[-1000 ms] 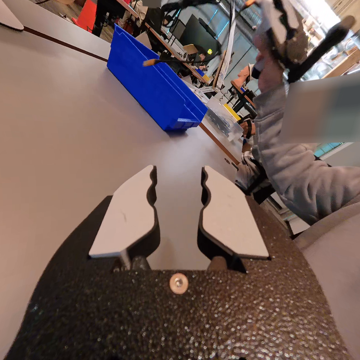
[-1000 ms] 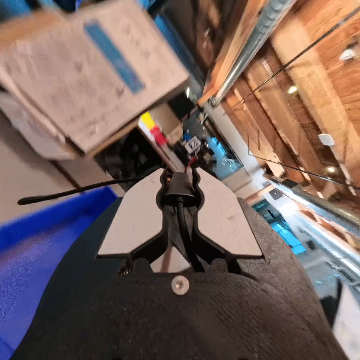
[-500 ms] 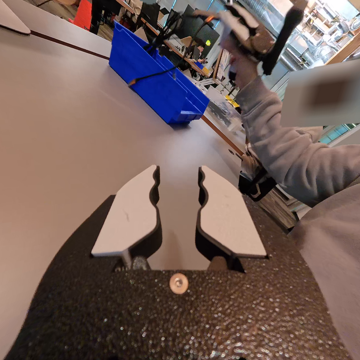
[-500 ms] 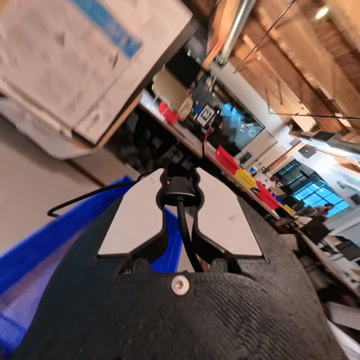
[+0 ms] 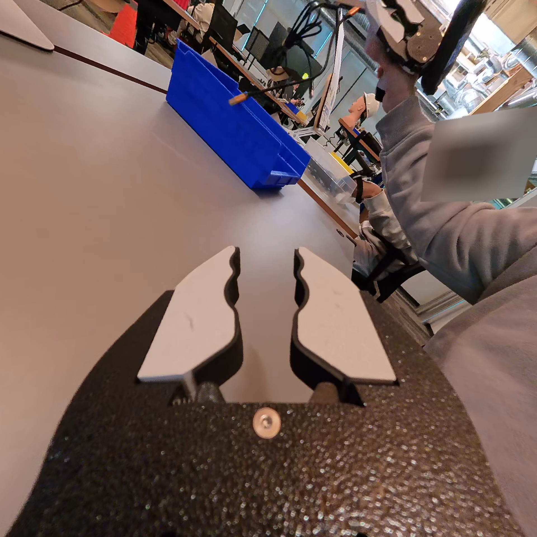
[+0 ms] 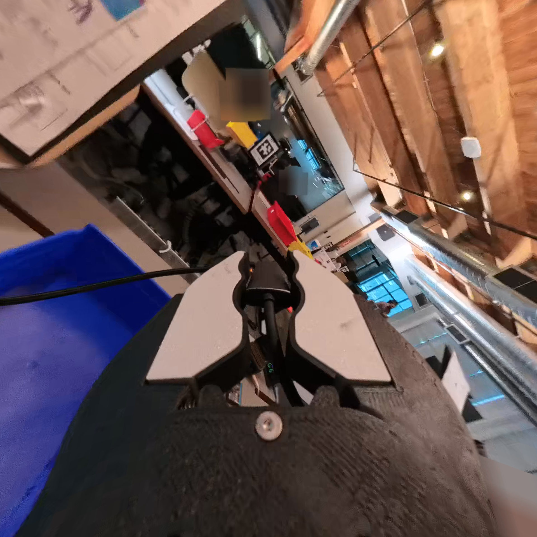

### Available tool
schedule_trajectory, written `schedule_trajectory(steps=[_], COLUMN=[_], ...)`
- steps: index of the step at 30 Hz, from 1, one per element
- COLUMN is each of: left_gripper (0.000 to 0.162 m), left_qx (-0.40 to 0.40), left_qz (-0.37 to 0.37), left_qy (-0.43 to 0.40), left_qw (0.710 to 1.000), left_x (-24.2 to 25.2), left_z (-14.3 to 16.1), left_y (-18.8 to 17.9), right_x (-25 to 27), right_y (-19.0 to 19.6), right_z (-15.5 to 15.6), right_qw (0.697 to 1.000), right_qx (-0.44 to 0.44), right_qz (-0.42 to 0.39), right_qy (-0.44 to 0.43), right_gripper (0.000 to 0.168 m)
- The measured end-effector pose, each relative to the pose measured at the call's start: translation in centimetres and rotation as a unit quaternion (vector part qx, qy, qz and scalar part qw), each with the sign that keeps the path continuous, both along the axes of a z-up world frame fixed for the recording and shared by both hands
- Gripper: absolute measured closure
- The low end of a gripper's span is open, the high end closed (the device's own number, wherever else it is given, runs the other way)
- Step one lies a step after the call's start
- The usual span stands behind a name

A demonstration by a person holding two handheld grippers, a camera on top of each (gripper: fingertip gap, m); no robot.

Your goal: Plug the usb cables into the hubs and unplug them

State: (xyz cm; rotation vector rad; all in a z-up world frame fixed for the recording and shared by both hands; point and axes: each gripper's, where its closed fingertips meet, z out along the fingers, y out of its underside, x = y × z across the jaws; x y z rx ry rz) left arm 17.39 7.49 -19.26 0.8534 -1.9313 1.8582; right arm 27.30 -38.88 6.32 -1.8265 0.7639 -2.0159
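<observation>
- Grey tabletop (image 5: 96,203) fills most of the left wrist view, with a busy workshop of desks, monitors and other people behind it
- Toward the far edge of that table sits a long blue plastic bin (image 5: 232,128), also seen at the lower left of the right wrist view (image 6: 58,305)
- Low over the bare table, the left gripper (image 5: 266,255) has its 2 fingers spread with a clear gap, and only table surface shows between them
- High at the upper right of the left wrist view, the right gripper (image 5: 398,17) is held up by a person's hand in a grey sleeve (image 5: 430,186)
- From it a bundle of black usb cables (image 5: 299,37) hangs above the bin; 1 loose end with an orange-tipped plug (image 5: 236,100) juts out over the bin's near wall, not touching it
- Seen from its own camera, the right gripper (image 6: 268,257) is closed tight on a black cable plug (image 6: 266,279), which sits in the notch near the fingertips
- That plug's cable (image 6: 273,325) runs back between the fingers toward the gripper body, and another black cable (image 6: 96,286) crosses above the bin to the left
- Beyond lie a wooden beam ceiling (image 6: 436,101), metal ducting and shelves holding red and yellow bins
- No hub can be made out in either view
</observation>
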Motion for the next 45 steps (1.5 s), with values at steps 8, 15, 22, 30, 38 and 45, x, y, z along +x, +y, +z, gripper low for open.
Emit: schedule_trajectory(steps=[8, 15, 22, 30, 38, 45], left_gripper=[0.127, 0.130, 0.130, 0.130, 0.130, 0.131], left_qx=[0.002, -0.012, -0.008, -0.008, -0.020, -0.021], left_qz=[-0.005, -0.001, -0.017, -0.016, -0.026, -0.041], left_qy=[0.002, 0.010, 0.010, 0.010, 0.008, 0.011], left_qw=[1.000, 1.000, 1.000, 1.000, 0.999, 0.999], left_x=[-0.2, 0.1, -0.7, -0.8, -1.1, -2.1], left_z=[-0.2, -0.1, -0.3, -0.2, 0.4, 0.3], left_y=[-0.1, 0.0, -0.7, -0.6, -1.0, -1.6], right_x=[-1.5, -0.5, 0.9, 2.7, 2.8, 3.3], right_y=[-2.5, 0.7, 5.0, 3.1, 4.9, 2.3], right_z=[4.4, 0.7, -7.8, -12.4, -16.4, -21.8], right_qw=[0.995, 0.998, 0.972, 0.964, 0.861, 0.762], right_qx=[-0.023, 0.018, 0.112, 0.236, 0.497, 0.640], right_qz=[-0.070, 0.047, 0.148, 0.044, 0.104, 0.066], right_qy=[-0.063, 0.046, 0.141, 0.118, 0.030, 0.071], right_gripper=[0.143, 0.143, 0.142, 0.143, 0.143, 0.143])
